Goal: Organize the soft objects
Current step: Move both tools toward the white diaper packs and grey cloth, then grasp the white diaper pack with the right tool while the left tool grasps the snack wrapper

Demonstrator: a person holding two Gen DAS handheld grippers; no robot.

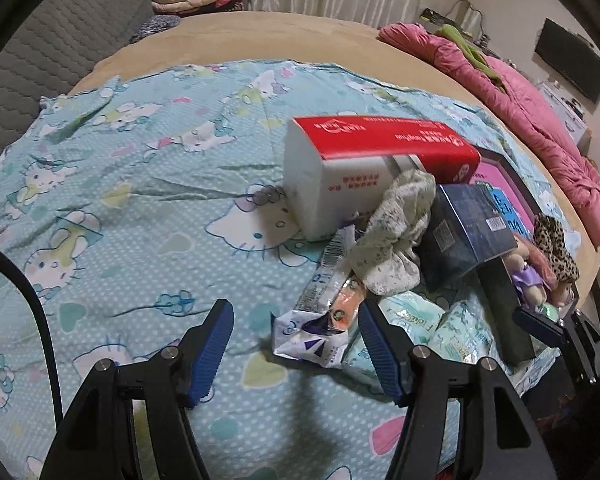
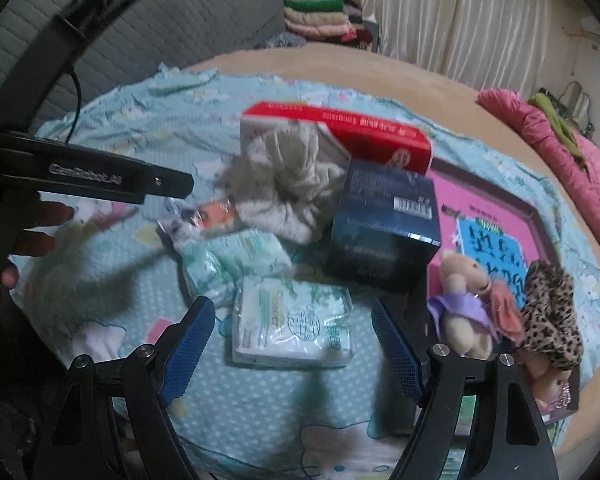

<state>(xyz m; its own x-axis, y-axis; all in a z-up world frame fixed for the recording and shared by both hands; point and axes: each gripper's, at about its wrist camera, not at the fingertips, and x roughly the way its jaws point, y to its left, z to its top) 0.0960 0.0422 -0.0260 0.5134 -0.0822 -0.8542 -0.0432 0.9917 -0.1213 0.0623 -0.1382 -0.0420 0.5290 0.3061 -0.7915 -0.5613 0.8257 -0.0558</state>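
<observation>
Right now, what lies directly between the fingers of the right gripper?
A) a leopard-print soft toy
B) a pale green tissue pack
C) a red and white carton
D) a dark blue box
B: in the right wrist view, the pale green tissue pack sits between the open right gripper, untouched.

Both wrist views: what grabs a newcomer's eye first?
The red-and-white tissue pack stands tallest mid-bed on the cartoon-cat sheet, a crumpled grey-white cloth slumped against it and a dark blue box beside. In the right wrist view, the open right gripper hangs over a small tissue packet.
</observation>
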